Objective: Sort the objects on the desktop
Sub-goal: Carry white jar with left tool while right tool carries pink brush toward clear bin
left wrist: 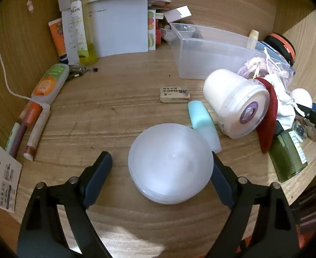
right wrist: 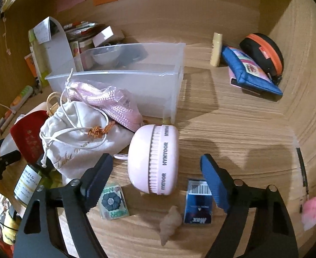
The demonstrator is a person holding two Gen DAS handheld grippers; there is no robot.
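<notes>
Frosted plastic dome [left wrist: 170, 163]: sits on the wooden worktop [left wrist: 115, 111] between the left tongs [left wrist: 161, 167], whose jaws stand wide; the right-hand pad is at its edge, the other well clear, nothing gripped.
Left step, as I judge it: centre the dome between both pads before closing, since a smooth round shell may squirt out of a lopsided squeeze.
Right tongs [right wrist: 155, 172]: partly spread, empty, hovering over the pink round case [right wrist: 153, 159]; the small blue box [right wrist: 197, 202] lies just beside the right-hand finger.
Right step: take the case across its ribbed seam, clear of the white drawstring bag [right wrist: 76, 133].
Clear bin [left wrist: 211, 53]: farther back, seemingly the sorting target, nearly empty in front.
Left view only: eraser [left wrist: 174, 94], pale blue block [left wrist: 203, 120] touching the dome, white tub [left wrist: 237, 103] on its side.
Right view only: blue pouch [right wrist: 248, 71] and black-and-orange case [right wrist: 263, 51] at the far corner.
</notes>
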